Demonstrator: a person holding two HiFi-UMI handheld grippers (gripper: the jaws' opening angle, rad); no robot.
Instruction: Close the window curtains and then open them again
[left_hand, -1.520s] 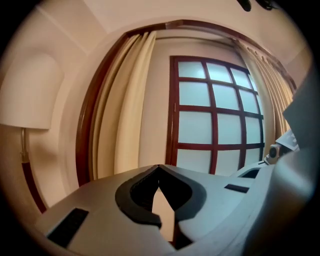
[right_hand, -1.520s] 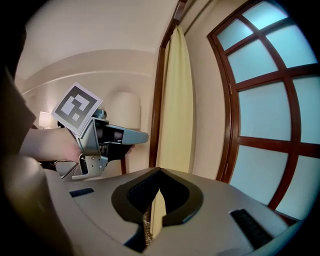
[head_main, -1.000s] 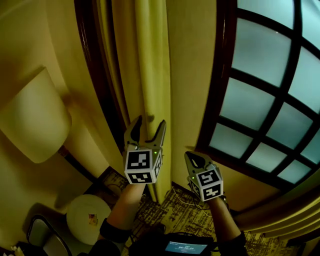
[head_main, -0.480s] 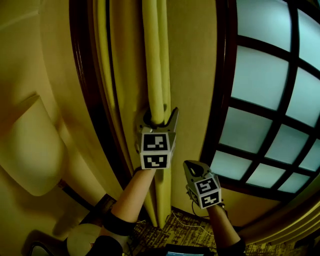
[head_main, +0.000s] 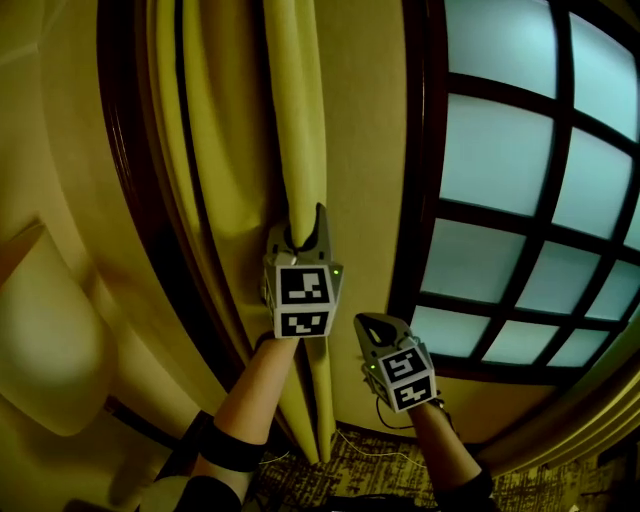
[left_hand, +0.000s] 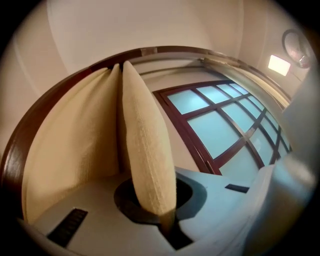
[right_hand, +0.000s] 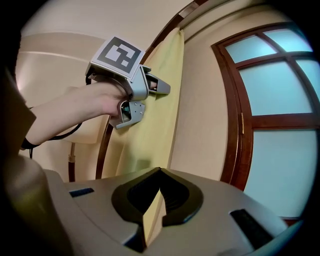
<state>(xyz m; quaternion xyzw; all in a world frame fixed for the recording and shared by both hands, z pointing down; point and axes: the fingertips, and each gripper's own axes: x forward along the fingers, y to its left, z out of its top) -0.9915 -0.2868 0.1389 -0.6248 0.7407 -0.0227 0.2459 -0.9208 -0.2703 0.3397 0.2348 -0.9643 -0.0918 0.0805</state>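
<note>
Both claws are closed: the left claw (head_main: 300, 228) has just clamped onto a hanging fold of the yellow curtain (head_main: 290, 120), left of the window (head_main: 500, 170). The right claw (head_main: 367, 323), empty, sits lower beside it.

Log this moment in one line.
left gripper: just closed on curtain | right gripper: shut, empty | window: uncovered

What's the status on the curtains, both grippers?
Left gripper just closed, clamped on curtain fold. Right gripper shut, empty, lower right of it. Curtain bunched left of window; nothing blocking seen.
</note>
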